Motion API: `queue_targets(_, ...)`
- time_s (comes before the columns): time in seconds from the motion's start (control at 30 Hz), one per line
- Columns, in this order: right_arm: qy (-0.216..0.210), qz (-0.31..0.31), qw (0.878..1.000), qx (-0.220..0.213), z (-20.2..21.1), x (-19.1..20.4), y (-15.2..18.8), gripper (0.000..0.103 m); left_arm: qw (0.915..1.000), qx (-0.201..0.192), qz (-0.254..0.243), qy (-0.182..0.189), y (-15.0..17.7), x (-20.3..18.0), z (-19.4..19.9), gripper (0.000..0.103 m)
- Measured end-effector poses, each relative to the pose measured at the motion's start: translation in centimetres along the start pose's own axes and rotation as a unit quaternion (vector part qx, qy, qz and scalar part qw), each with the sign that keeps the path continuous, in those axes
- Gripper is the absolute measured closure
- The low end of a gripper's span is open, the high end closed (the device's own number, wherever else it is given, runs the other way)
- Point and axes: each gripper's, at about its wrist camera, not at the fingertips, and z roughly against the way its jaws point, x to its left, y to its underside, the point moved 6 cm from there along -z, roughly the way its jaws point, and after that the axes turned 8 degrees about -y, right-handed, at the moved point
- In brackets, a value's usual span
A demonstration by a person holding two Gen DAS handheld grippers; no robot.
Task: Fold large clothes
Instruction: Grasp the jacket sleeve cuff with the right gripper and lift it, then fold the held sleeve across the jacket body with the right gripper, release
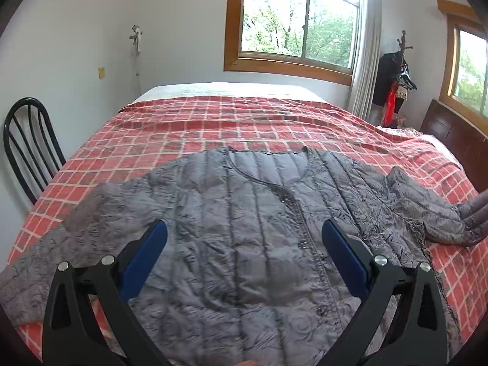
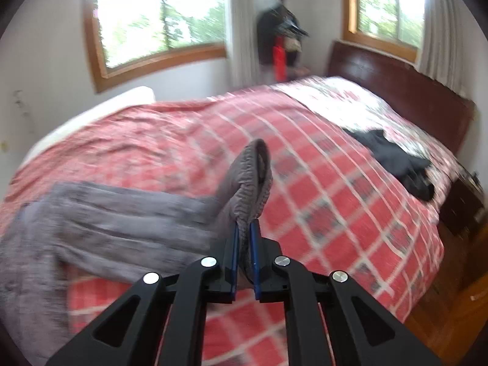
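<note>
No legible text, label, brand, number or sign found in either view; nothing readable on any surface shown.

A home bedroom: a bed [image 1: 213,128] under a red checked cover, wood-framed windows [image 1: 292,27] behind it, a coat stand [image 1: 399,73] beside its dark headboard [image 2: 396,91].

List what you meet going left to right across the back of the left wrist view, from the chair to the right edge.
Chair → yellow wall plate → big window → curtain → coat stand → headboard.
</note>
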Motion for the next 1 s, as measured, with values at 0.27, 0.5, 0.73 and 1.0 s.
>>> queue_targets(0.27, -0.102, 0.089, 0.991, -0.022, 4.1, 16.3, -2.3, 0.096, 1.0, 0.007, -0.004, 0.002, -0.8, 3.1, 1.9, 0.003)
queue_targets(0.5, -0.173, 0.158, 0.972, 0.008, 2.4, 31.0, -0.3, 0.096, 0.9992, 0.034, 0.007, 0.018, -2.1, 5.5, 1.3, 0.003)
queue_targets(0.73, -0.193, 0.221, 0.952, 0.083, -4.5, 41.4, 6.5, 0.096, 0.998, 0.056, -0.013, 0.024, -2.2, 6.9, -1.5, 0.003)
queue_targets(1.0, -0.195, 0.263, 0.933, 0.148, -10.8, 46.6, 13.9, 0.097, 0.9941, 0.097, -0.014, 0.046, 0.2, 8.2, -4.8, 0.003)
